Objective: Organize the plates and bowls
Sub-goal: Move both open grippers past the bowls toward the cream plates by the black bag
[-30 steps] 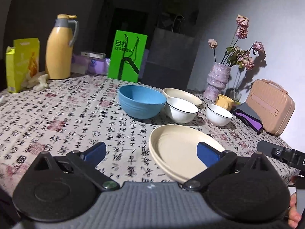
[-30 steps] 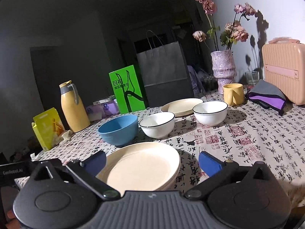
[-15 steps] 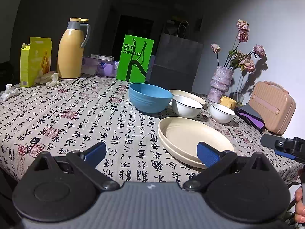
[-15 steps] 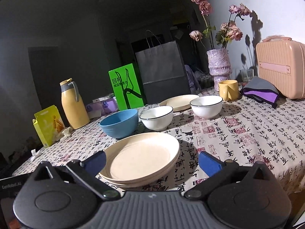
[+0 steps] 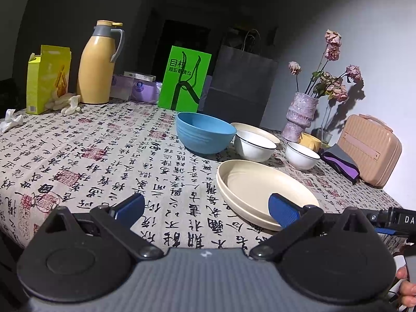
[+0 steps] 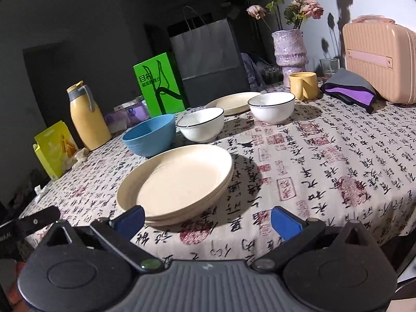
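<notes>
On the left of the table (image 5: 78, 156), well away from the dishes, stand a yellow box (image 5: 48, 78) and a yellow flask (image 5: 97, 62), with a green bag (image 5: 185, 79) behind the middle. The left claw (image 5: 206, 205) hangs low over the near edge with its jaws spread wide and nothing between them; its right pad (image 5: 282, 209) shows in front of the near rim of the plate stack (image 5: 254, 187), so the stack lies ahead and to the right of this claw. Behind the stack sit the blue bowl (image 5: 205, 135), then a white bowl (image 5: 254, 143), a single plate (image 5: 256, 128) behind that, and a second white bowl (image 5: 303, 154) further right. The right claw (image 6: 208, 219) is also wide and empty, above the table's edge; here the plate stack (image 6: 176, 182) lies ahead and to the left, its near rim just past the left pad (image 6: 130, 219). Rightmost are a mug (image 6: 303, 85), a vase (image 6: 290, 49) and a pink case (image 6: 379, 59).
</notes>
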`<state>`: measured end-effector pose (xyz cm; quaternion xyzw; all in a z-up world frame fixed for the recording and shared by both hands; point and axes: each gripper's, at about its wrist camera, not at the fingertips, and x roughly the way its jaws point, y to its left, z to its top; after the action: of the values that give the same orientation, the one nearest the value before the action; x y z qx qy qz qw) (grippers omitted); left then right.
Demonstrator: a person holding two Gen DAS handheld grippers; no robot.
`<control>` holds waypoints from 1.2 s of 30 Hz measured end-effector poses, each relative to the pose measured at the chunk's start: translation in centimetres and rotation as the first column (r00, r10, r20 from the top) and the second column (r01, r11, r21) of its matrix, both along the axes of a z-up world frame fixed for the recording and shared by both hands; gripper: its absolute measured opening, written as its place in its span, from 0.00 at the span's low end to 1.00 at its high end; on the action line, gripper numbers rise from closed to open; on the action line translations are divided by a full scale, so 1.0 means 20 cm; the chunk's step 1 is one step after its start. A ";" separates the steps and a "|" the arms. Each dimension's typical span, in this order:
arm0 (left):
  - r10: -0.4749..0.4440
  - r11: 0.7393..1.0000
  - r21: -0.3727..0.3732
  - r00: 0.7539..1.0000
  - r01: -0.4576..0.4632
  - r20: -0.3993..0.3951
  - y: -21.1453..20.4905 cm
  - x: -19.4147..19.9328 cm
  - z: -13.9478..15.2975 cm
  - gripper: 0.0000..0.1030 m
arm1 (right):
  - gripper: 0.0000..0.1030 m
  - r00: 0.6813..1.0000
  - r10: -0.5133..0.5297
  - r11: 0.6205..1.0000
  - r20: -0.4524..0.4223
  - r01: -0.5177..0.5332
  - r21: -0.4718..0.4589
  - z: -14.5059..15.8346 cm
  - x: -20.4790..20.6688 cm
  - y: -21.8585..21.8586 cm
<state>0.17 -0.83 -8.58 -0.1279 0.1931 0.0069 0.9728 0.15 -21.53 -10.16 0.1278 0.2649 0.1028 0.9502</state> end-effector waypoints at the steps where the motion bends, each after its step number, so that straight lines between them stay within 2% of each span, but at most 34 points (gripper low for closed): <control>1: -0.004 1.000 -0.001 1.000 0.004 -0.005 0.00 0.01 0.00 1.00 | 1.00 1.000 -0.006 1.000 -0.005 0.006 -0.007 0.01 0.01 -0.01; 8: -0.032 0.999 0.014 0.999 0.033 -0.033 -0.03 0.16 0.06 1.00 | 1.00 1.000 0.015 1.000 -0.016 -0.015 -0.020 0.13 0.16 -0.09; 18: -0.082 0.997 -0.021 0.995 0.081 -0.060 -0.08 0.44 0.23 1.00 | 1.00 0.999 0.037 0.999 -0.036 -0.036 0.034 0.31 0.46 -0.19; 30: -0.149 0.989 -0.004 0.987 0.149 -0.066 -0.30 0.81 0.49 1.00 | 1.00 0.998 0.069 0.998 0.004 -0.069 0.011 0.60 0.83 -0.30; 36: -0.149 0.989 -0.022 0.985 0.147 -0.088 -0.39 0.99 0.59 1.00 | 1.00 0.995 0.095 0.995 0.005 -0.095 0.020 0.71 0.99 -0.36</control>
<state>19.95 -8.62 3.24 -0.1204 0.2454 -0.0613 0.9600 20.04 -28.66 4.01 0.1245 0.2677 0.1508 0.9434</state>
